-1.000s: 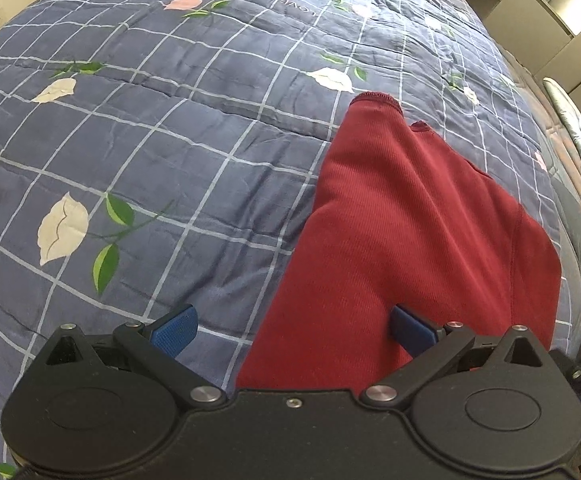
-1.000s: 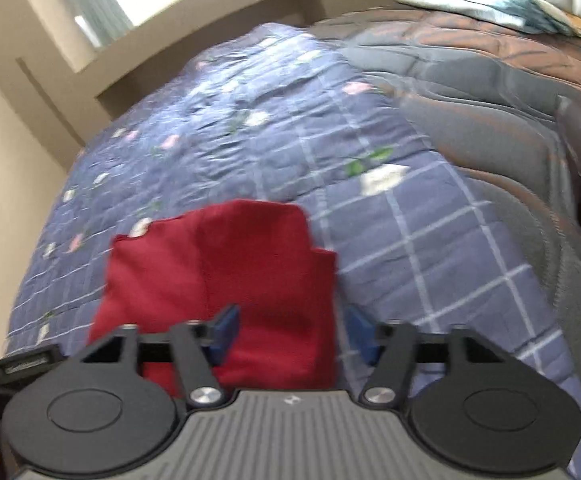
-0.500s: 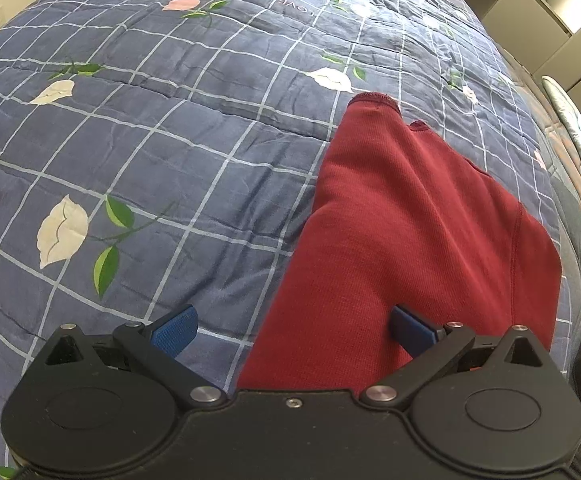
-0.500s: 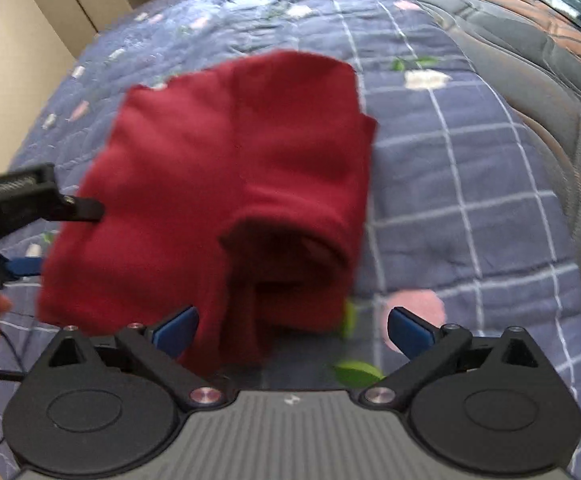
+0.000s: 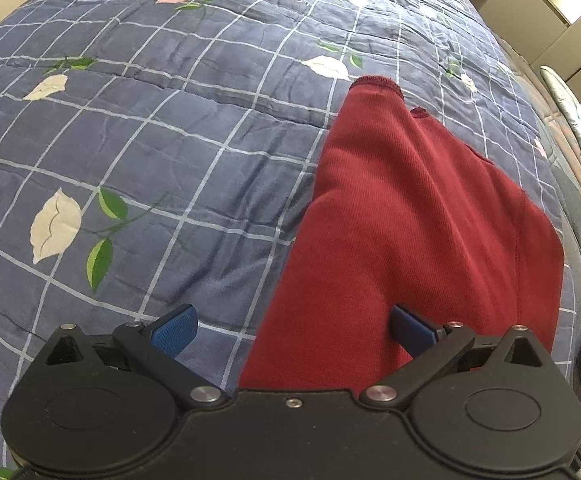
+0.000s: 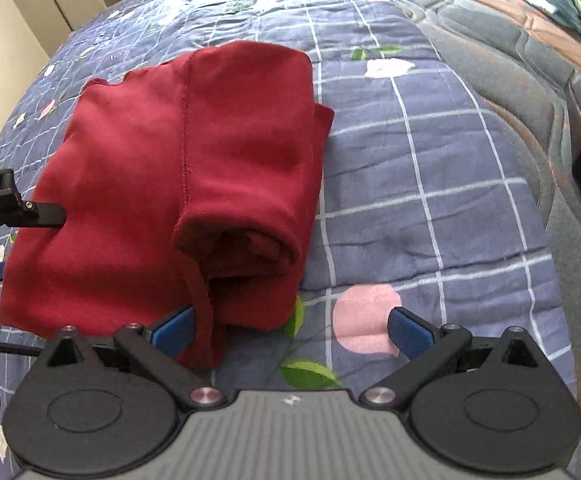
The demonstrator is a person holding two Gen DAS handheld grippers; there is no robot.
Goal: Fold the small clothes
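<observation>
Now the dark red knit garment (image 6: 162, 184) lies folded into a thick bundle on the blue checked floral quilt (image 6: 430, 184), the right gripper (image 6: 290, 330) having drawn back with jaws apart and empty, the left gripper (image 5: 290, 330) likewise spread beside its edge, so this fold looks done.
</observation>
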